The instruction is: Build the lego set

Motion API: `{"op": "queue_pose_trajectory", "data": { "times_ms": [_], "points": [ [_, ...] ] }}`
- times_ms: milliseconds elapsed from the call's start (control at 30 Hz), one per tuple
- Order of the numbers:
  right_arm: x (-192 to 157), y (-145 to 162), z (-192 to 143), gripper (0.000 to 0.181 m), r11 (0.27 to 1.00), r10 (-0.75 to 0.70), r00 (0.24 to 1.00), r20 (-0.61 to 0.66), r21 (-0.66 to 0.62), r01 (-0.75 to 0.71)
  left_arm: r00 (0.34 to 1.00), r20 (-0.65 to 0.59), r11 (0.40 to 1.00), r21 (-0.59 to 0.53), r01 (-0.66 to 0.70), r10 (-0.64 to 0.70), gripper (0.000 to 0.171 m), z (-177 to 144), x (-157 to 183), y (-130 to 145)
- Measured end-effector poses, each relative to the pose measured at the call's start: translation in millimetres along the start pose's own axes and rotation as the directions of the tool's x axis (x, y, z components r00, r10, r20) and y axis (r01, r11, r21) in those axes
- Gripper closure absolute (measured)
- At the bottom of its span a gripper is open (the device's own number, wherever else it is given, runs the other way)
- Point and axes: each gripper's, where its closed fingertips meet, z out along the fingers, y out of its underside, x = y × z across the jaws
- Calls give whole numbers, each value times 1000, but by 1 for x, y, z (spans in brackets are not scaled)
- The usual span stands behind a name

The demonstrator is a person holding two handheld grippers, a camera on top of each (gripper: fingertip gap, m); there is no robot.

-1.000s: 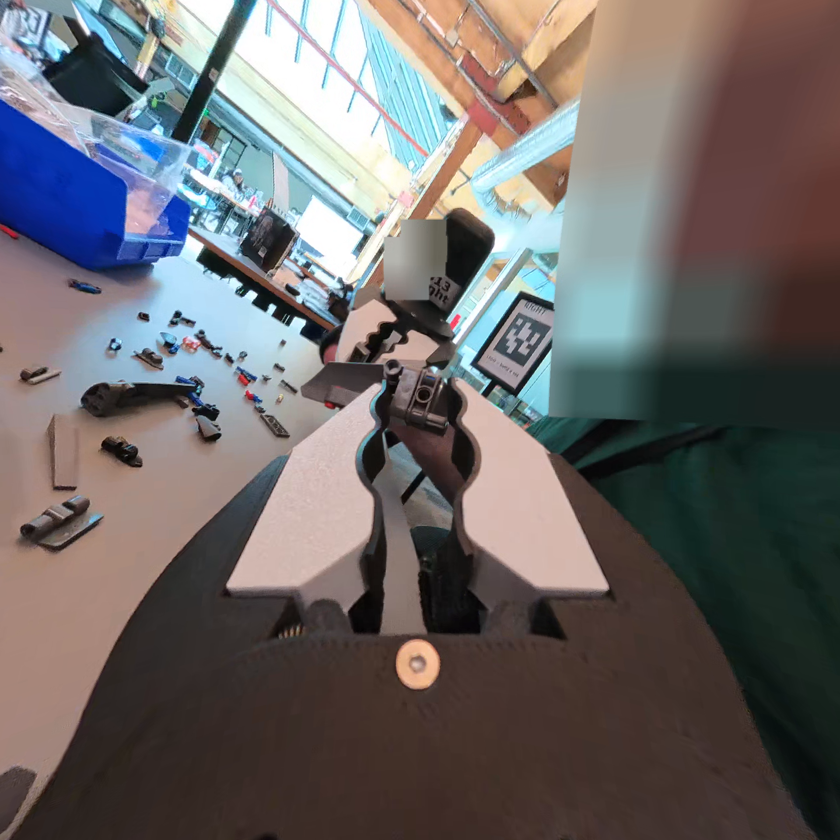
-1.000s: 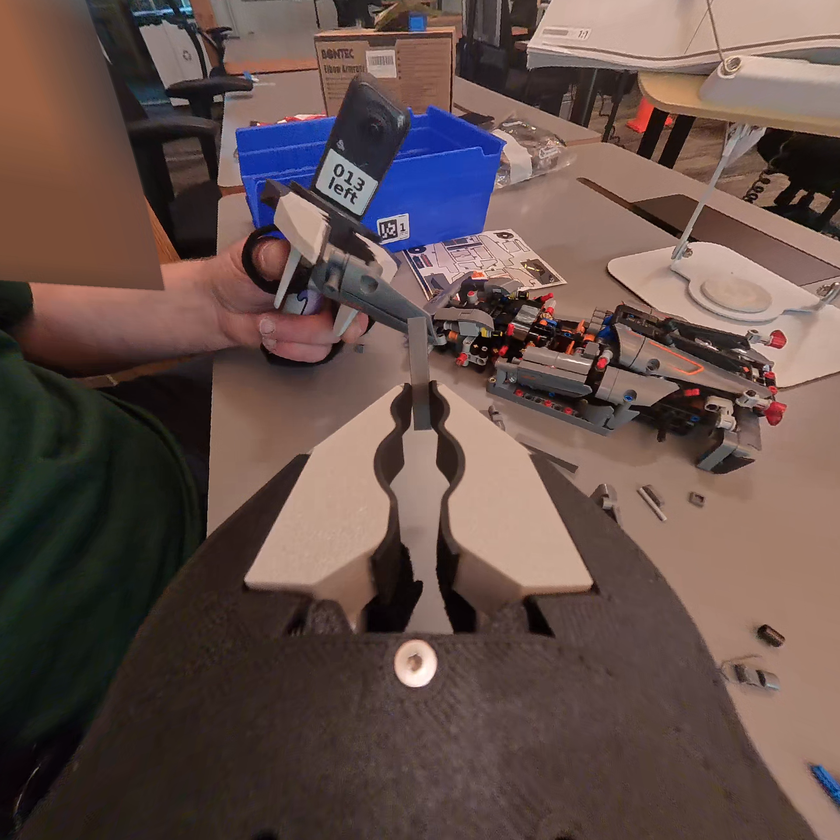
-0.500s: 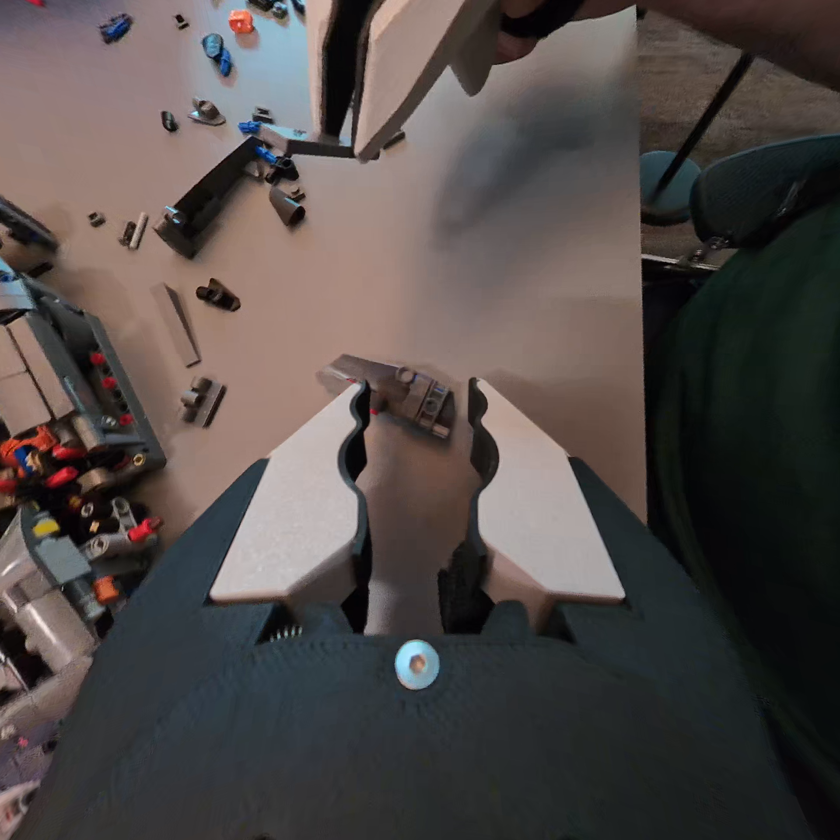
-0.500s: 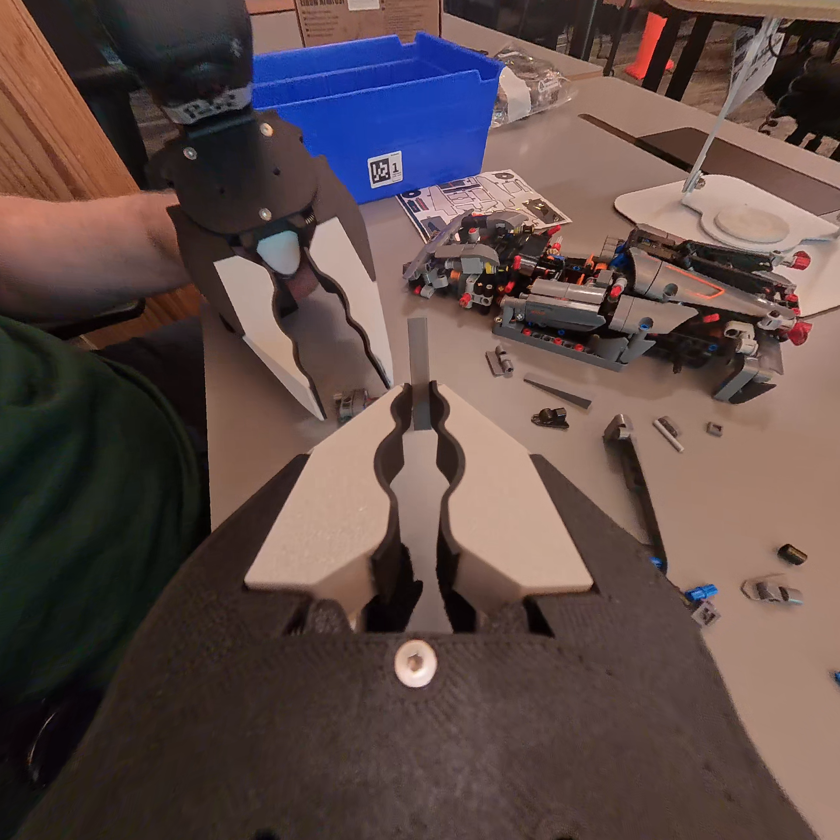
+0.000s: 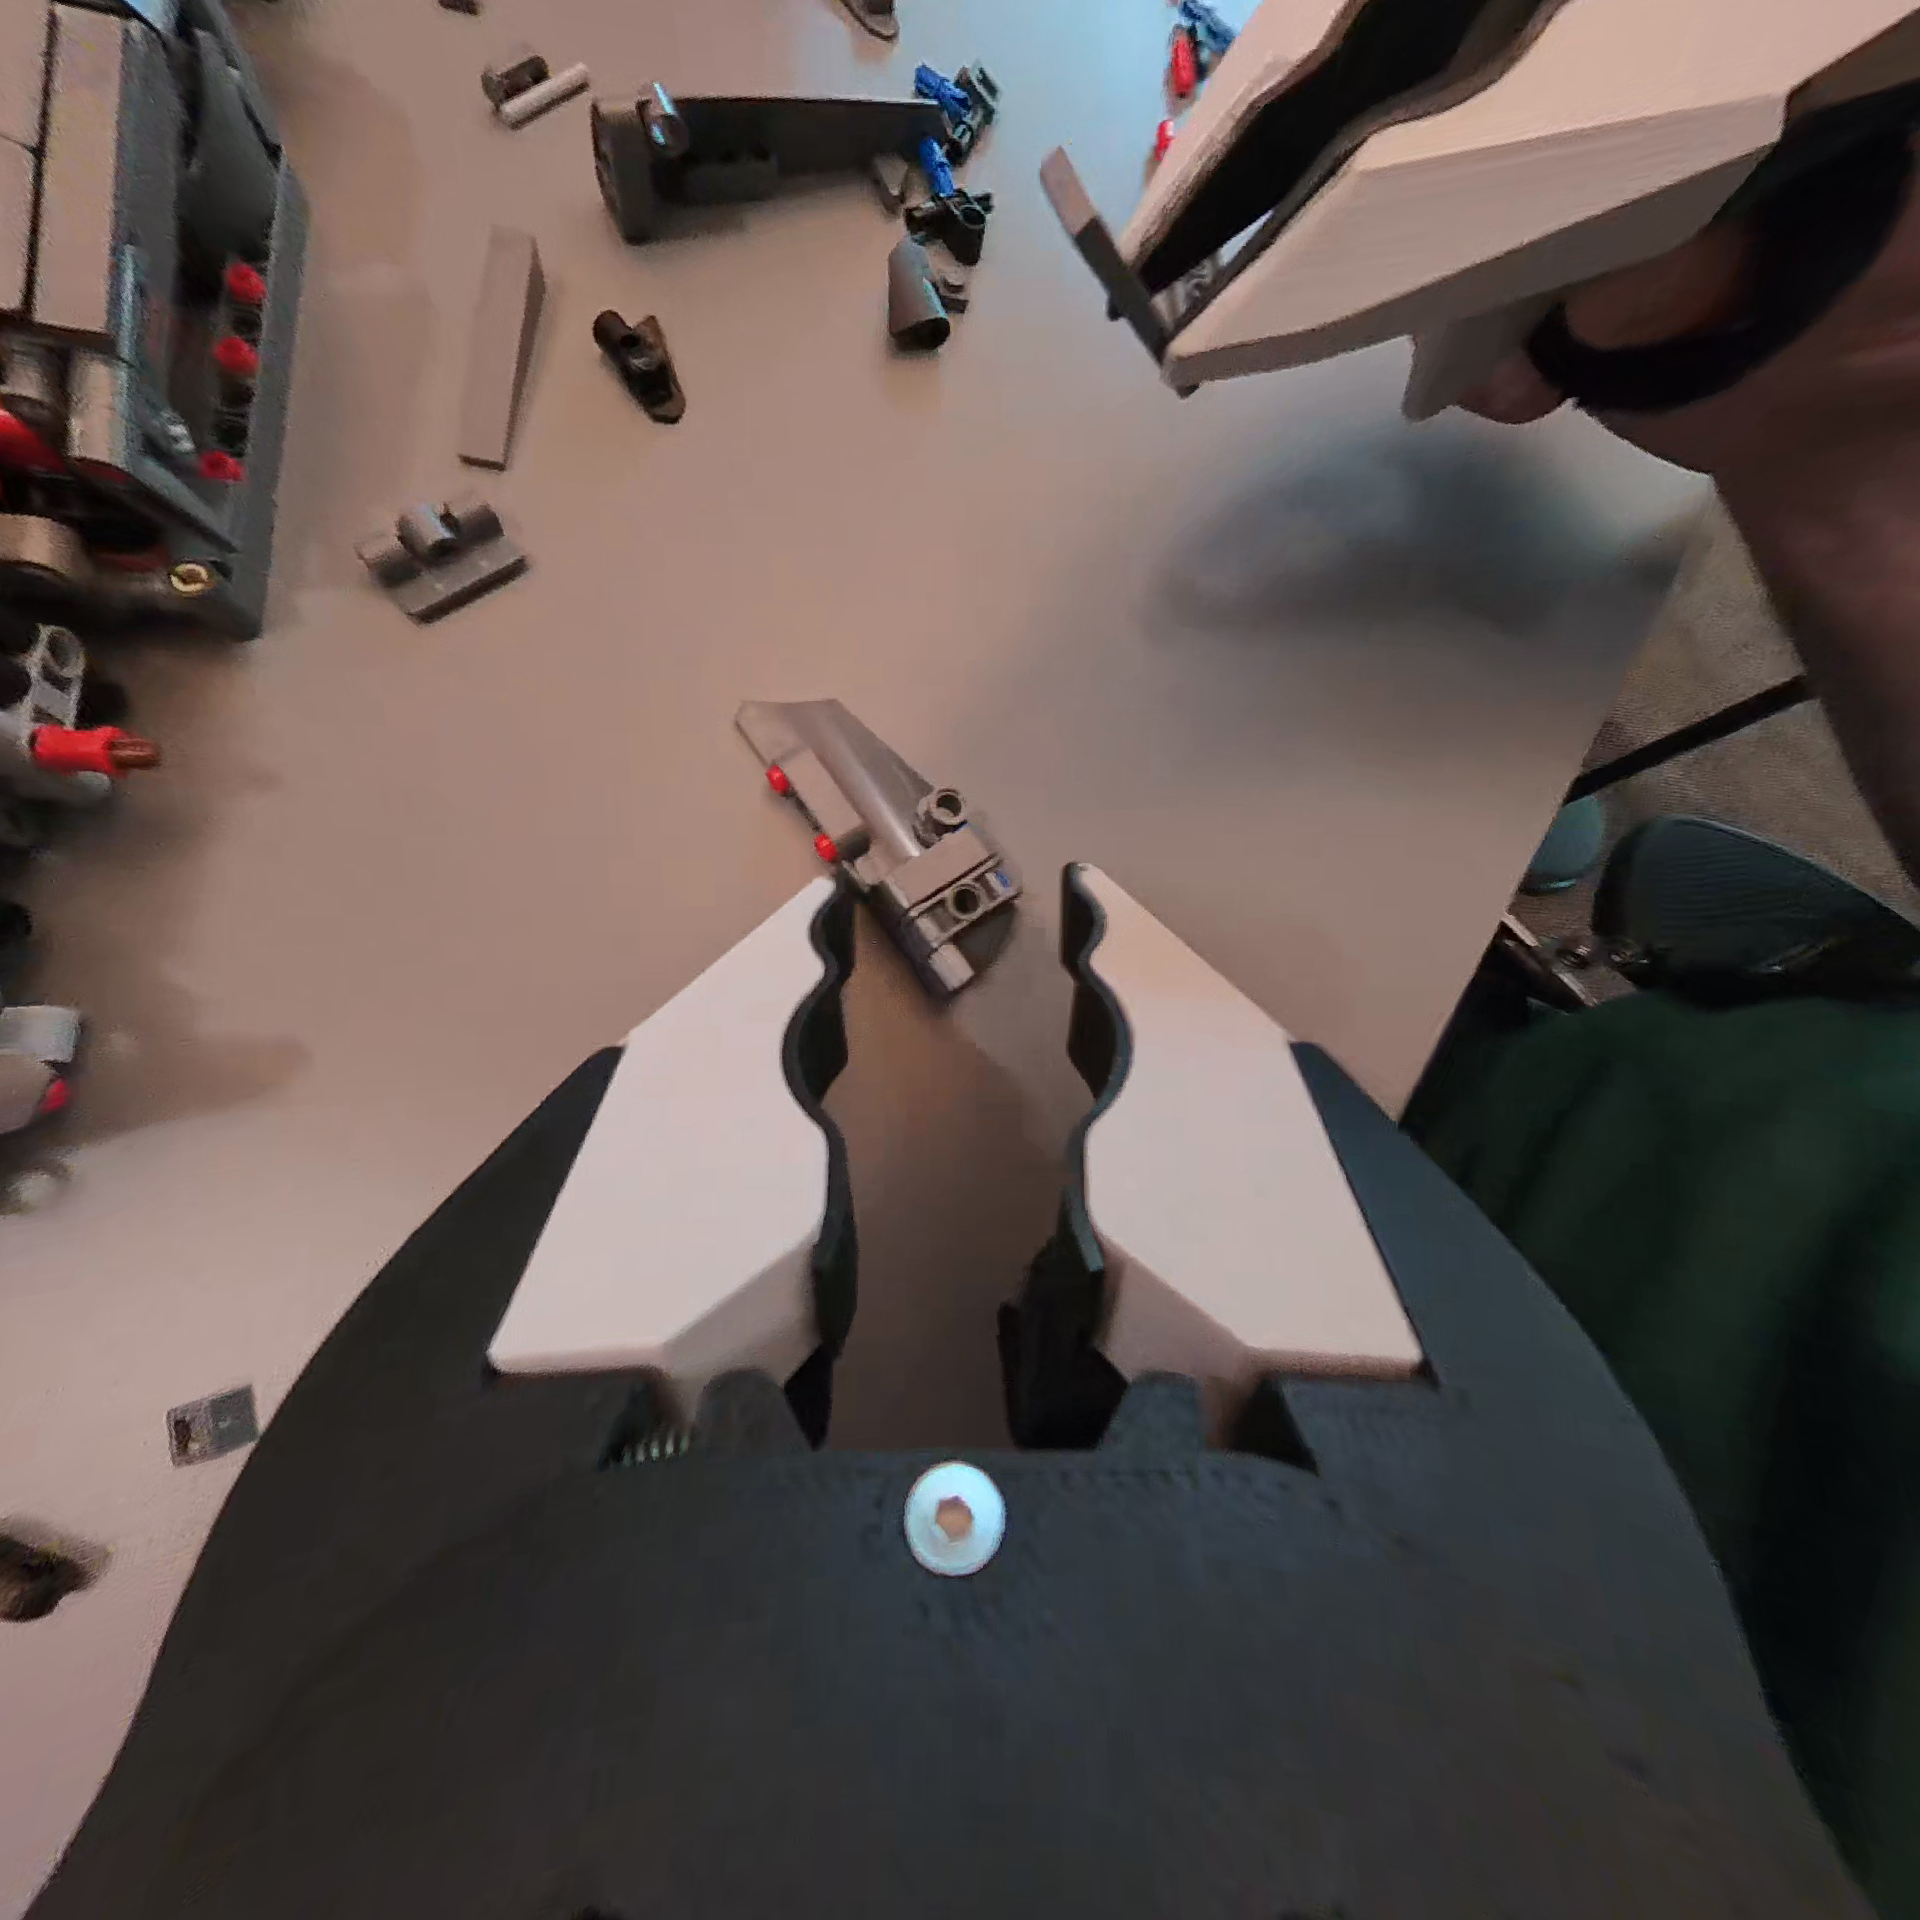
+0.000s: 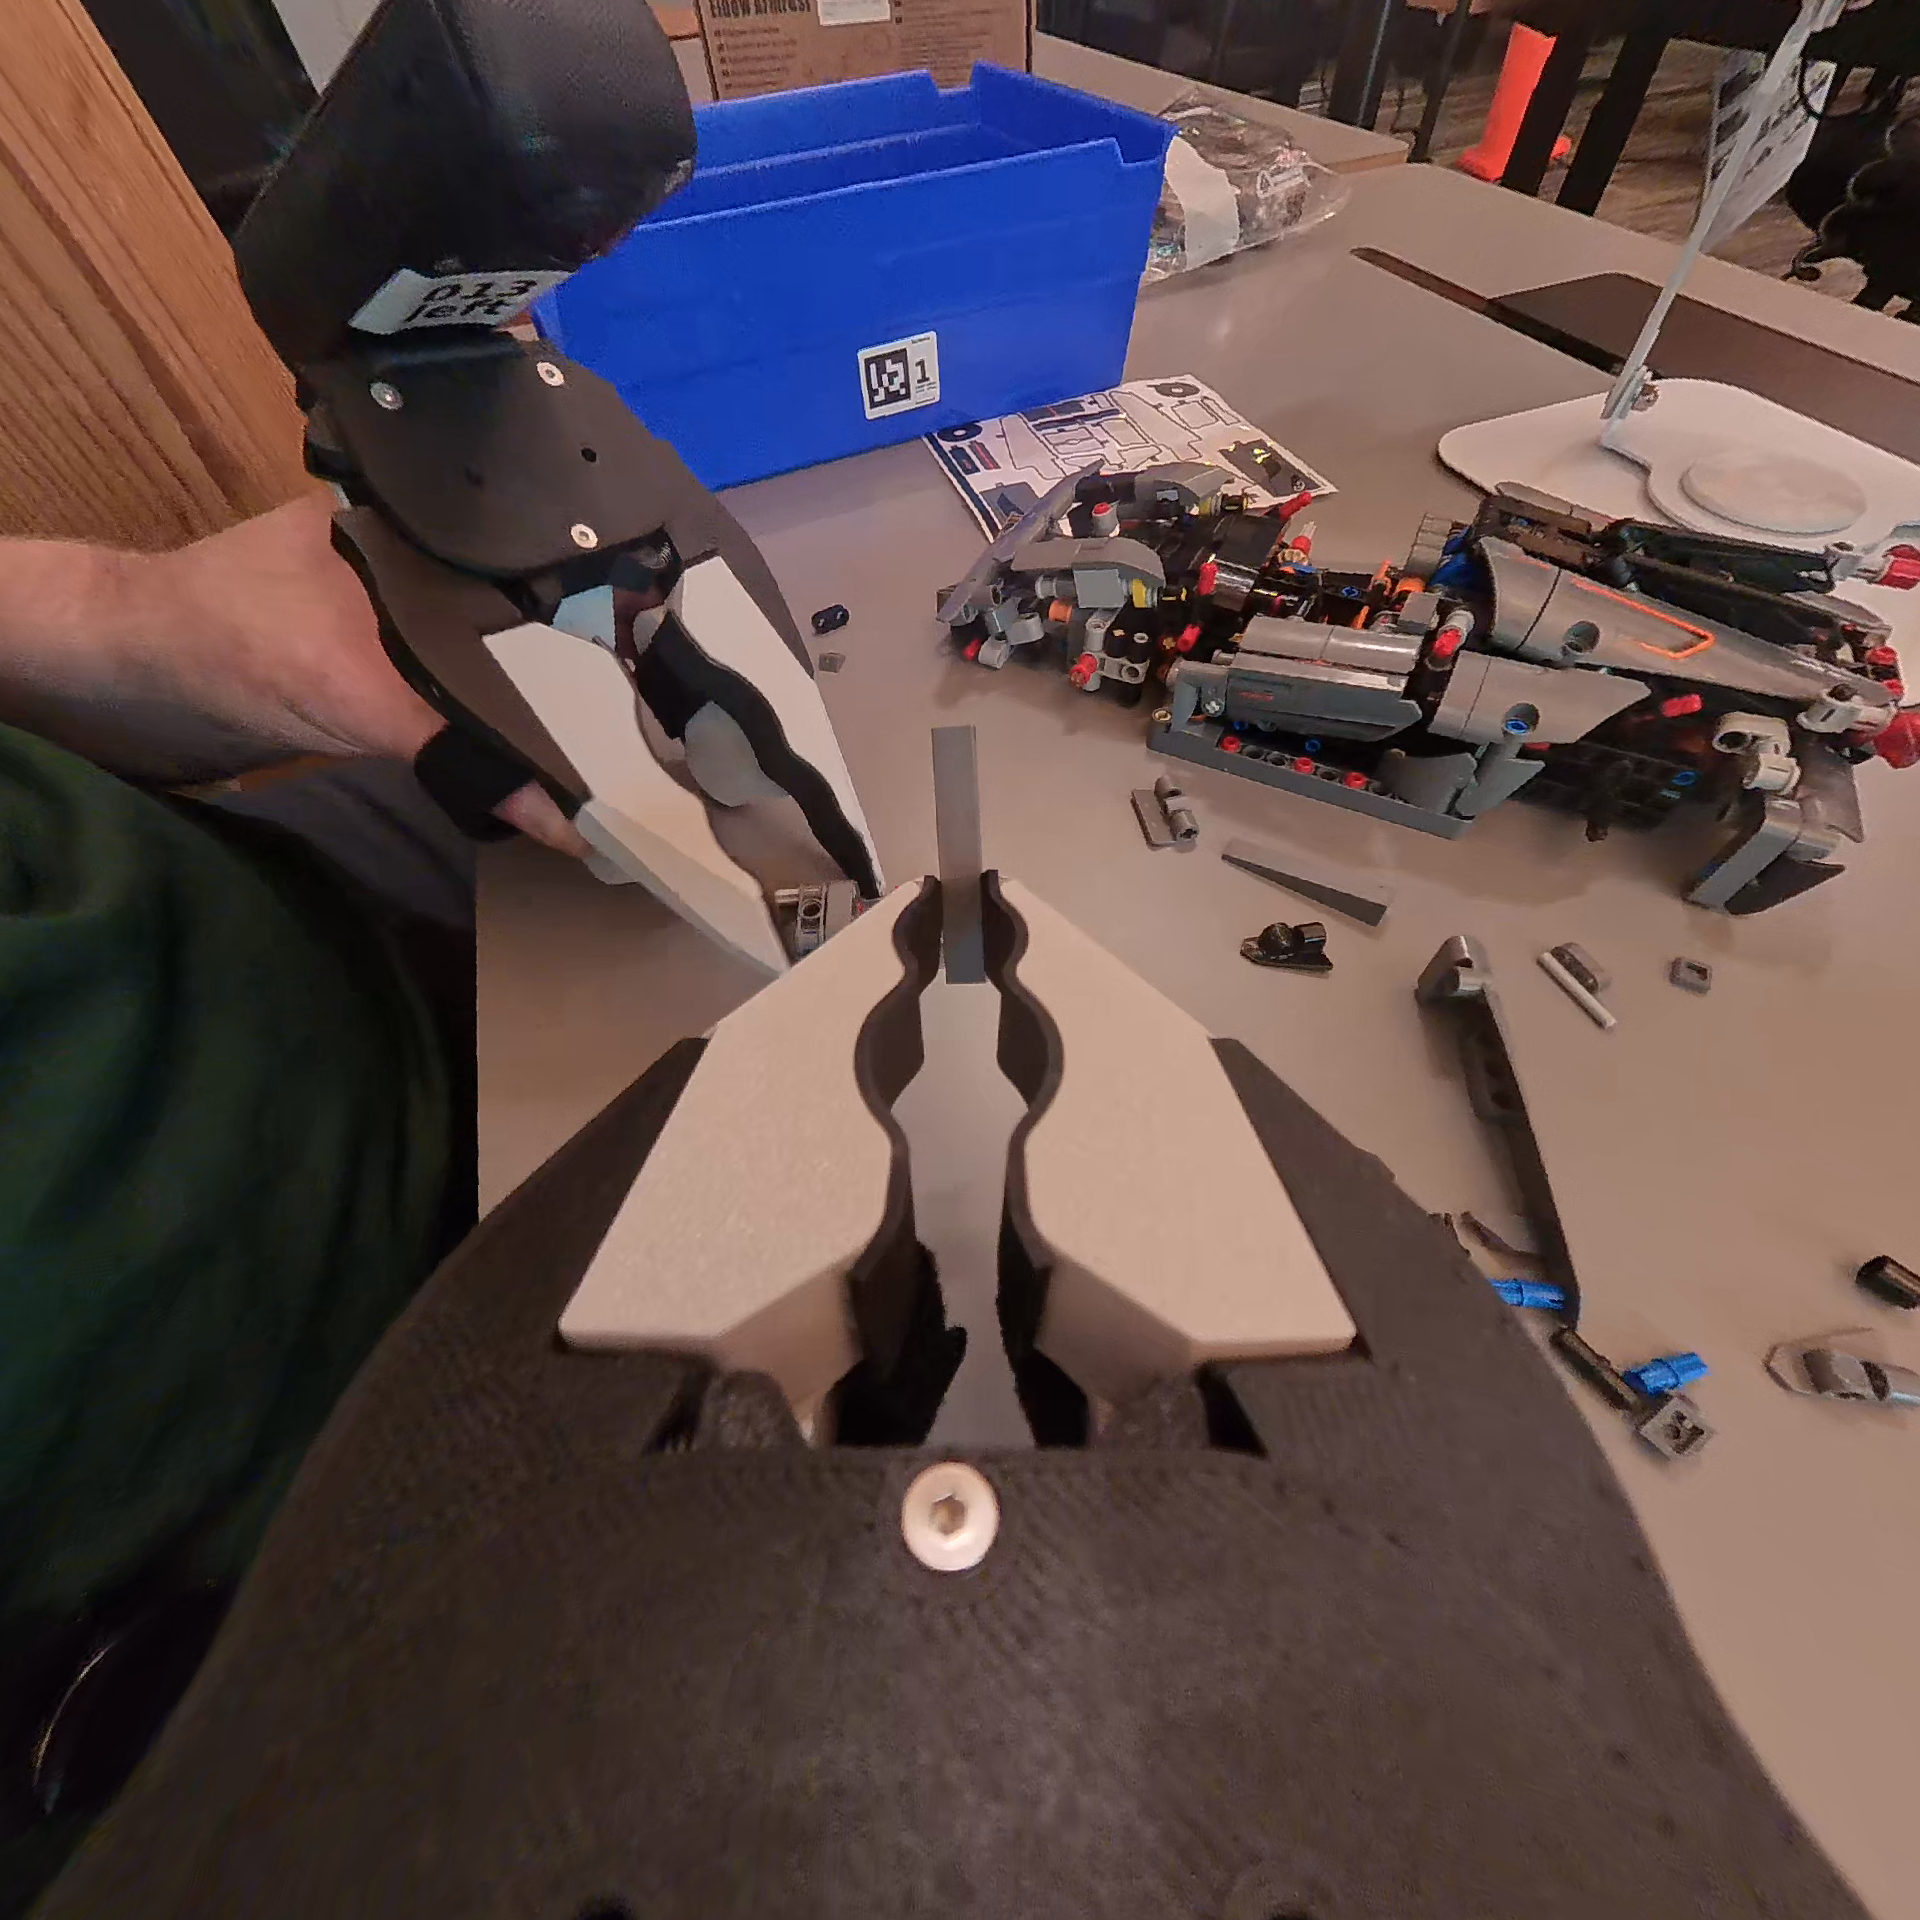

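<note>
In your left wrist view, your left gripper (image 5: 951,883) hangs over the table (image 5: 1195,727) with its fingers spread; the small grey lego sub-assembly (image 5: 888,831) lies on the table just ahead of the fingertips. In your right wrist view, your right gripper (image 6: 956,883) pinches a thin grey lego strip (image 6: 956,831); the partly built lego vehicle (image 6: 1455,675) sits well apart, right.

Matt grey table (image 6: 1299,1091), glossy blue plastic bin (image 6: 831,260), paper sheet (image 6: 1122,436).

Square code sticker (image 6: 899,374) on blue bin (image 6: 831,281), printed label (image 6: 447,301) on camera.
</note>
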Motion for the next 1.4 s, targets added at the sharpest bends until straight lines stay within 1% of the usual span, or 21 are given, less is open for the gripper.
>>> {"op": "queue_pose_trajectory", "data": {
  "times_ms": [33, 133, 167, 200, 267, 333, 367, 400, 433, 533, 633, 767, 867, 933, 1033, 1100, 1133, 1200, 1233, 1300, 1400],
  "points": [
    [0, 0, 0, 176, 1000, 0, 1000, 1, 2, 0, 1000, 22, 1000, -4, -12, 12, 142, 1, -2, 0],
    [1, 1, -2, 176, 1000, 3, 1000, 3, 9, -3, 998, 31, 998, -15, -60, 61, 142, 6, 0, -3],
    [1, 1, -2, 176, 1000, 3, 1000, 3, 7, -3, 993, 38, 993, -34, -109, 110, 143, 6, 0, -3],
    [2, 2, -2, 176, 1000, 2, 1000, 2, 4, -2, 976, 42, 976, -64, -209, 212, 143, 6, 2, -3],
    [2, 4, -4, 176, 1000, 4, 1000, 5, -2, -4, 914, 47, 908, -146, -392, 403, 143, 5, -1, -1],
    [2, 7, -5, 176, 1000, 5, 1000, 11, -12, -5, 831, -89, 810, -189, -555, 549, 143, 1, 3, 4],
    [2, 8, -5, 176, 1000, 7, 1000, 15, -21, -6, 781, -120, 755, -203, -623, 613, 142, -1, -1, 4],
    [1, 10, -4, 176, 1000, 7, 1000, 18, -28, -6, 726, -168, 702, -185, -688, 667, 142, -1, -1, 5],
    [1, 12, -4, 176, 999, 9, 1000, 21, -36, -9, 708, -197, 684, -184, -706, 678, 142, -2, -5, 6],
    [1, 17, -2, 176, 998, 15, 1000, 19, -59, -14, 788, -200, 761, -207, -614, 582, 120, -5, -16, 1],
    [1, 20, -1, 176, 998, 27, 999, 26, -61, -26, 893, -199, 873, -208, -442, 405, 106, -7, -15, 5],
    [2, 23, 4, 176, 997, 31, 999, 43, -74, -28, 971, -175, 972, -143, -188, 162, 122, -7, -13, -1],
    [4, 24, 7, 176, 996, 30, 998, 52, -82, -26, 981, -191, 992, -111, -64, 41, 135, -2, -13, -3],
    [6, 24, 8, 176, 996, 41, 998, 55, -87, -36, 978, -210, 993, -112, -32, 8, 148, -1, -13, -3],
    [7, 26, 9, 176, 992, 74, 994, 78, -104, -65, 976, -194, 986, -114, -120, 96, 148, 0, -11, -3],
    [6, 29, 13, 176, 988, 95, 990, 103, -132, -81, 955, -127, 952, -117, -284, 269, 149, 1, -11, -3],
    [5, 30, 15, 176, 987, 99, 988, 120, -142, -81, 918, -77, 910, -122, -396, 389, 149, 1, -13, -3],
    [2, 35, 20, 176, 977, 110, 982, 153, -197, -79, 821, 3, 812, -146, -565, 571, 148, 1, -14, -4],
    [2, 37, 23, 176, 973, 104, 982, 160, -221, -67, 753, 33, 749, -146, -647, 657, 148, 1, -14, -4],
    [-1, 40, 28, 176, 961, 95, 976, 194, -273, -39, 640, 77, 644, -133, -753, 764, 148, 1, -13, -4],
    [-1, 43, 36, 176, 935, 103, 970, 221, -354, -18, 554, 105, 563, -100, -821, 826, 148, 1, -13, -5]
  ]
}}
